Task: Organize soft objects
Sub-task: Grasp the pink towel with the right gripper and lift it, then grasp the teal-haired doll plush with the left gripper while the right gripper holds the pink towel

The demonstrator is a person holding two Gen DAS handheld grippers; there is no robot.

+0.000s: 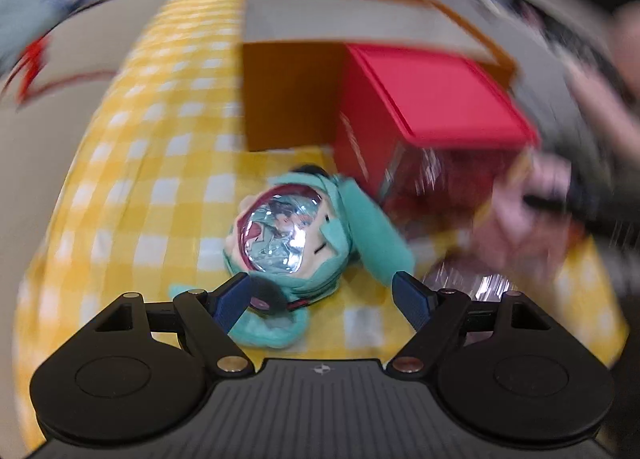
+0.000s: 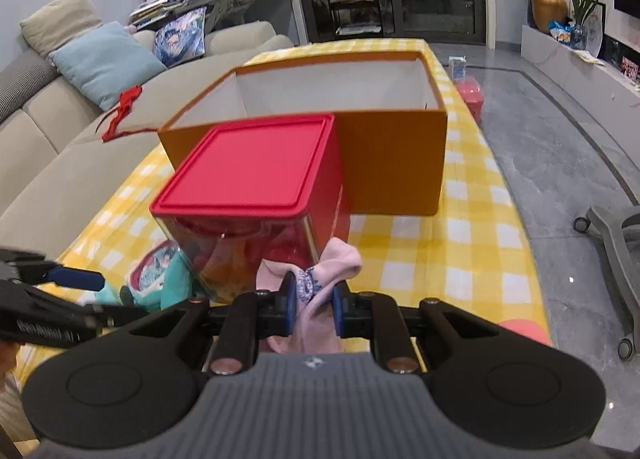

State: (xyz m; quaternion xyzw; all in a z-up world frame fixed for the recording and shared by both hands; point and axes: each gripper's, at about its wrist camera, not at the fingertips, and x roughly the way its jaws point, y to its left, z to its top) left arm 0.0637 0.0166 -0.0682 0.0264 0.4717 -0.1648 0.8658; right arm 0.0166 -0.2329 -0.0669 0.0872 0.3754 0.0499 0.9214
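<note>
Right gripper [image 2: 314, 309]: crumpled pink cloth [image 2: 320, 271].

left tongs [image 1: 322, 295]: black, blue pads; right tongs [image 2: 314, 305]: same | grey ribbed housing

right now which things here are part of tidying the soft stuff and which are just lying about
Job:
- pink cloth in right claw
- teal plush doll
- open orange box
- left claw, open

Lying about:
- red-lidded container
- sofa cushions
- office chair

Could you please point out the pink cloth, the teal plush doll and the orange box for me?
pink cloth [image 2: 340, 261], right wrist view, bunched upper fold.
teal plush doll [image 1: 372, 219], left wrist view, teal limb.
orange box [image 2: 394, 163], right wrist view, near outer wall.
</note>
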